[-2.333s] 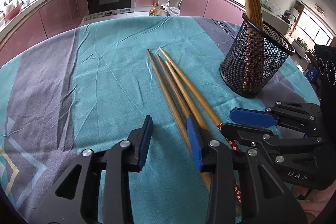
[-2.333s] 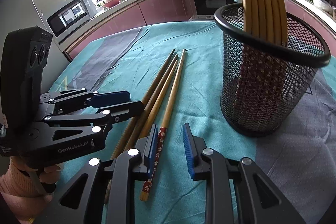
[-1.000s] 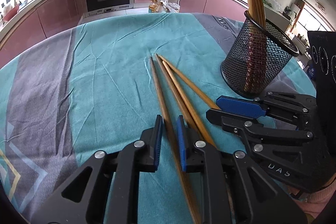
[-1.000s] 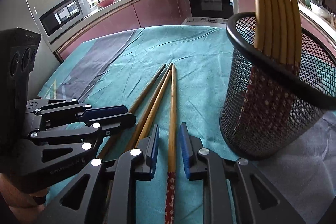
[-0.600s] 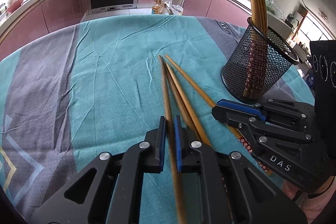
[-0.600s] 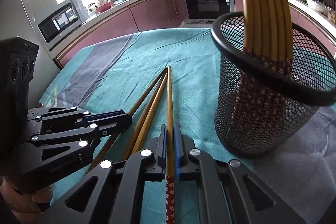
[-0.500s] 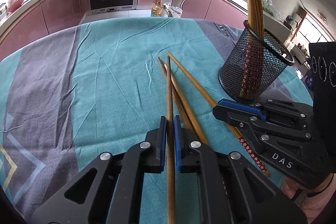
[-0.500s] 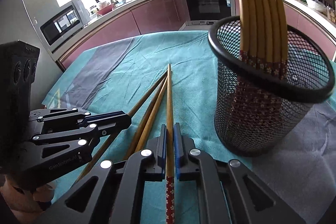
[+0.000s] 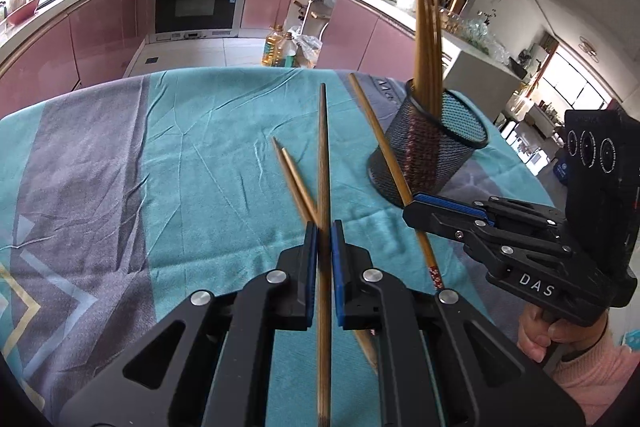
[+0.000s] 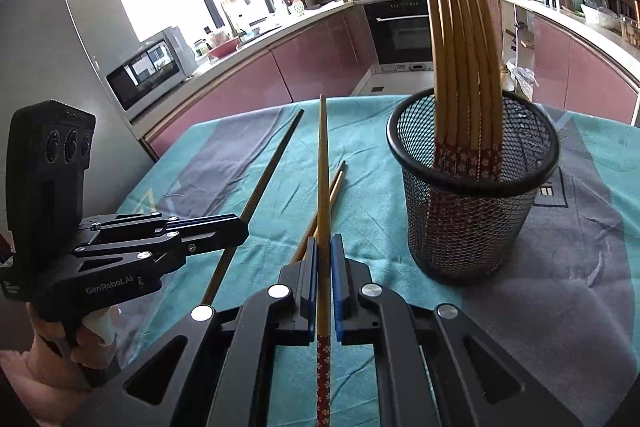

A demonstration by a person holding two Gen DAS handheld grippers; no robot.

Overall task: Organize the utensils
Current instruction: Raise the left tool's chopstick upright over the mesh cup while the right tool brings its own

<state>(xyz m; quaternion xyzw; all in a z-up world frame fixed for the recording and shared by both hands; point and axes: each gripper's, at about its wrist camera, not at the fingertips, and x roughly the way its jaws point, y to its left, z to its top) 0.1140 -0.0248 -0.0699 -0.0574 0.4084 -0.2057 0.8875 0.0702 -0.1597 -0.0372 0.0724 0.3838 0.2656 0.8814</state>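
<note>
The left claw (image 9: 324, 227) is clenched on a dark chopstick (image 9: 322, 155), which runs straight out ahead of it with its tip raised clear of the cloth (image 9: 192, 147). The right claw (image 10: 324, 247) is clenched on a light chopstick (image 10: 322, 167), gripped just ahead of its red flowered end, and that stick too points forward with its tip lifted.

The landmark is the mesh cup (image 10: 472, 227), which stands upright on the bench toward the right side of the cloth and holds a bundle of chopsticks (image 10: 460, 47), flowered ends down. Left of the cup, two more sticks (image 9: 294, 179) lie side by side on the cloth, passing under the left claw's stick. In the left view the right claw (image 9: 416, 207) sits just in front of the cup, and its stick slants across the cup's left side.
</note>
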